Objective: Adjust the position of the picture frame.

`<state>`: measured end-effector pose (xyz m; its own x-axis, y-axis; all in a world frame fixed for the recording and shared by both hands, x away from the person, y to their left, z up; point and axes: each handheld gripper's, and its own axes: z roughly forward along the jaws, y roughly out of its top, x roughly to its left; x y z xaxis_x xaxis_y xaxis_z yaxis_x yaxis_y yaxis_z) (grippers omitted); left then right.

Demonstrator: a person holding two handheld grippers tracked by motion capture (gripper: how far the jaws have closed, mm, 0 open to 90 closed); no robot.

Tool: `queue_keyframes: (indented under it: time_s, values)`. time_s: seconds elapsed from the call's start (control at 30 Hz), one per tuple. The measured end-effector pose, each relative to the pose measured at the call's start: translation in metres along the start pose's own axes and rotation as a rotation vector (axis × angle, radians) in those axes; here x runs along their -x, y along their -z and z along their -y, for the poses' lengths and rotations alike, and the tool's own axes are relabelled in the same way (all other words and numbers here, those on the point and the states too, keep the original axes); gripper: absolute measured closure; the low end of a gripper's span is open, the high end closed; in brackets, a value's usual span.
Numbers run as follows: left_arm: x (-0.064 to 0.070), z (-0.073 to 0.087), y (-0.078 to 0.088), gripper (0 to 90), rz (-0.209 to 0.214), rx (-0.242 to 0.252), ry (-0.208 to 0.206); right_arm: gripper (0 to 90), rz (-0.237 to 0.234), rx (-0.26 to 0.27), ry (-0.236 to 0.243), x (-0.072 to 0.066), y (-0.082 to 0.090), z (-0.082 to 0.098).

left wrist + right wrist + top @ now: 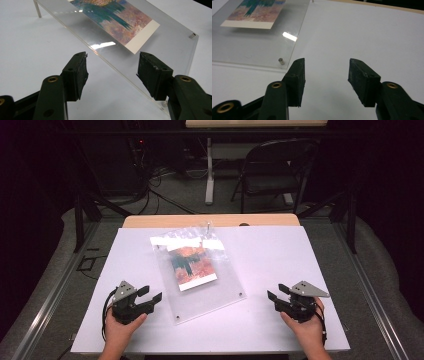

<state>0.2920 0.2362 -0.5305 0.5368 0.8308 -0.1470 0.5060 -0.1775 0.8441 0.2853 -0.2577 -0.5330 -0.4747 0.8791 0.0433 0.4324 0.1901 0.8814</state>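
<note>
Resting near the front edge of the white table (260, 320), your two hands keep the grippers well apart, one at each side. Your left gripper (150, 296) has its fingers (77, 72) spread wide with nothing between them; they point at the near left edge of the clear acrylic frame (210, 290), close to it but not touching. Your right gripper (277, 292) also has its fingers (298, 77) parted and empty, aimed over bare tabletop just right of the frame's near right corner, where a small metal standoff (281, 61) shows.

Between the grippers, the frame lies tilted across the middle of the table, raised on its small standoffs. Under the clear sheet sits a printed picture (192, 265) in orange and teal with a white border. Nothing lies between either gripper and the frame.

Farther off, a crumpled clear plastic bag (200, 237) lies at the frame's far end, overlapping it. Past that, the wooden far edge of the table (165, 221) shows. Beyond the table stand a dark folding chair (275, 170) on the right, a white table leg (209, 170) and loose cables (150, 190) on the floor.
</note>
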Motion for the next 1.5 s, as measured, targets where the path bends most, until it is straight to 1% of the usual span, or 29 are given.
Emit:
queue_keyframes:
  time_s: [0.1, 0.17, 0.2, 0.3, 0.33, 0.37, 0.4, 0.47, 0.53, 0.57, 0.6, 0.63, 0.67, 0.7, 0.73, 0.77, 0.8, 0.83, 0.87, 0.93, 1.0, 1.03, 1.13, 1.2, 1.3, 1.4, 1.5]
  values:
    - [-0.001, 0.0, -0.001, 40.3, 0.002, -0.004, 0.0, 44.6, 0.005, -0.008, -0.005, 0.0, -0.001, 0.001]
    - [-0.002, 0.001, -0.002, 39.6, 0.006, -0.008, 0.009, 42.2, 0.009, -0.009, -0.003, 0.0, -0.001, 0.001]
    - [-0.004, 0.001, -0.003, 39.2, 0.008, -0.014, 0.023, 39.3, 0.01, -0.004, -0.011, -0.001, -0.002, 0.001]
    - [-0.007, 0.001, -0.005, 39.4, 0.006, -0.018, 0.031, 38.0, 0.013, 0.003, -0.012, -0.002, -0.002, 0.001]
    - [-0.007, 0.001, -0.005, 39.4, -0.001, -0.019, 0.032, 37.8, 0.017, 0.005, -0.012, -0.003, -0.002, 0.001]
    - [-0.009, 0.001, -0.006, 42.2, -0.019, -0.027, 0.026, 37.8, 0.014, 0.006, -0.016, -0.003, -0.001, 0.001]
    - [-0.01, 0.001, -0.007, 44.1, -0.027, -0.034, 0.028, 37.8, 0.018, 0.01, -0.013, -0.004, 0.0, 0.0]
    - [-0.011, 0.001, -0.009, 45.4, -0.035, -0.042, 0.035, 38.4, 0.019, 0.009, -0.015, -0.004, 0.0, 0.0]
    - [-0.015, 0.001, -0.013, 51.7, -0.031, -0.051, 0.048, 42.2, 0.009, 0.004, -0.035, -0.004, 0.001, 0.0]
    - [-0.017, 0.0, -0.015, 57.7, -0.035, -0.059, 0.055, 43.7, 0.001, -0.006, -0.053, -0.004, 0.001, 0.001]
    - [-0.02, 0.0, -0.019, 61.2, -0.045, -0.062, 0.06, 44.3, -0.003, -0.012, -0.054, -0.004, 0.001, 0.002]
    - [-0.02, 0.0, -0.019, 64.8, -0.045, -0.062, 0.06, 44.3, -0.003, -0.012, -0.054, -0.004, 0.001, 0.002]
    - [-0.021, -0.001, -0.021, 64.8, -0.05, -0.067, 0.063, 44.4, -0.005, -0.014, -0.056, -0.004, 0.001, 0.002]
    - [-0.022, -0.001, -0.024, 69.2, -0.055, -0.074, 0.063, 44.5, -0.006, -0.014, -0.061, -0.003, 0.002, 0.002]
    - [-0.023, -0.002, -0.026, 75.3, -0.055, -0.082, 0.061, 44.9, -0.013, -0.015, -0.082, -0.003, 0.002, 0.003]
    - [-0.024, -0.003, -0.029, 75.3, -0.062, -0.095, 0.053, 44.9, -0.013, -0.015, -0.082, -0.003, 0.002, 0.003]
    - [-0.025, -0.003, -0.031, 79.9, -0.074, -0.106, 0.047, 45.0, -0.015, -0.019, -0.088, -0.002, 0.003, 0.003]
    - [-0.026, -0.004, -0.032, 82.7, -0.076, -0.116, 0.038, 45.2, -0.015, -0.02, -0.09, -0.002, 0.003, 0.004]
    - [-0.027, -0.005, -0.034, 88.9, -0.083, -0.122, 0.031, 45.5, -0.012, -0.021, -0.093, -0.002, 0.004, 0.004]
    - [-0.029, -0.006, -0.037, 90.0, -0.09, -0.132, 0.023, 45.7, -0.011, -0.017, -0.095, -0.001, 0.005, 0.005]
    - [-0.03, -0.006, -0.038, 90.0, -0.086, -0.137, 0.023, 45.6, -0.012, -0.019, -0.099, -0.001, 0.005, 0.005]
    - [-0.031, -0.007, -0.042, 90.0, -0.082, -0.148, 0.02, 45.6, -0.011, -0.022, -0.105, -0.001, 0.006, 0.006]
    - [-0.031, -0.008, -0.045, 90.0, -0.074, -0.151, 0.014, 45.6, -0.009, -0.018, -0.112, 0.0, 0.007, 0.006]
    - [-0.03, -0.01, -0.049, 90.0, -0.069, -0.155, 0.001, 45.5, -0.01, -0.02, -0.119, 0.001, 0.008, 0.007]
    - [-0.029, -0.012, -0.056, 90.0, -0.072, -0.182, -0.028, 45.5, -0.008, -0.023, -0.139, 0.003, 0.009, 0.009]
    - [-0.029, -0.012, -0.058, 90.0, -0.071, -0.182, -0.025, 45.4, -0.008, -0.027, -0.14, 0.003, 0.01, 0.009]
    - [-0.031, -0.013, -0.062, 90.0, -0.059, -0.186, -0.027, 45.5, -0.008, -0.027, -0.143, 0.003, 0.011, 0.01]
